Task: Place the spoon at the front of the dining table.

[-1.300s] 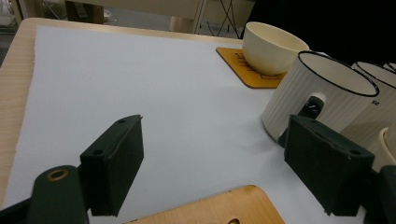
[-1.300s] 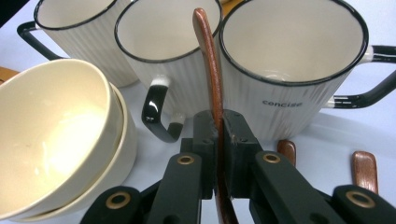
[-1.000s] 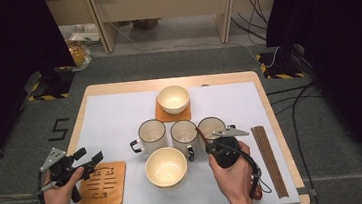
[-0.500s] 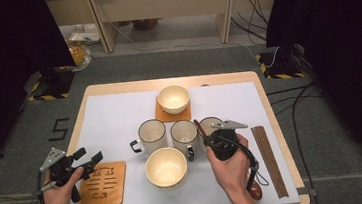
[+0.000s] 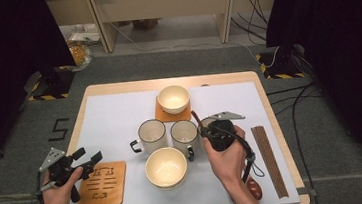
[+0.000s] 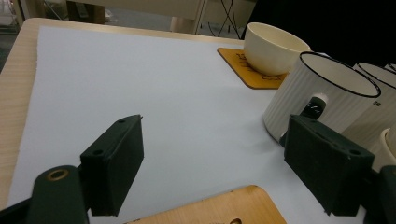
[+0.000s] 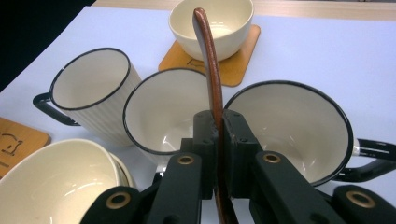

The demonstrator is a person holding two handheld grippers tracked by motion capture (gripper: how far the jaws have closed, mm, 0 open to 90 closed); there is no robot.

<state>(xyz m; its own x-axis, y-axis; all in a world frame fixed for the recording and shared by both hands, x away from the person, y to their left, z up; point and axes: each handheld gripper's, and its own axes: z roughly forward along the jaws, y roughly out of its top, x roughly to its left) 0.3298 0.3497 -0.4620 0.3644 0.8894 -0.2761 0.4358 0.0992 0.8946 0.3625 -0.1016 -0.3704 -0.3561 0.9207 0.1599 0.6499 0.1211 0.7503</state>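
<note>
The right hand-held gripper (image 7: 217, 135) is clamped on a brown spoon (image 7: 211, 65), whose handle rises between its jaws. Just beyond stand three mugs (image 7: 161, 109), farther off a bowl (image 7: 212, 21) on a coaster. The left hand-held gripper (image 6: 212, 163) hovers open above the surface (image 6: 140, 93).

A figure "5" (image 5: 59, 128) is marked in black on the grey floor left of the table. The mug (image 6: 373, 109) in the left gripper view carries small dark letters reading "sc" on its side. Both wooden coasters (image 5: 101, 184) bear cut-out characters, too small to read.
</note>
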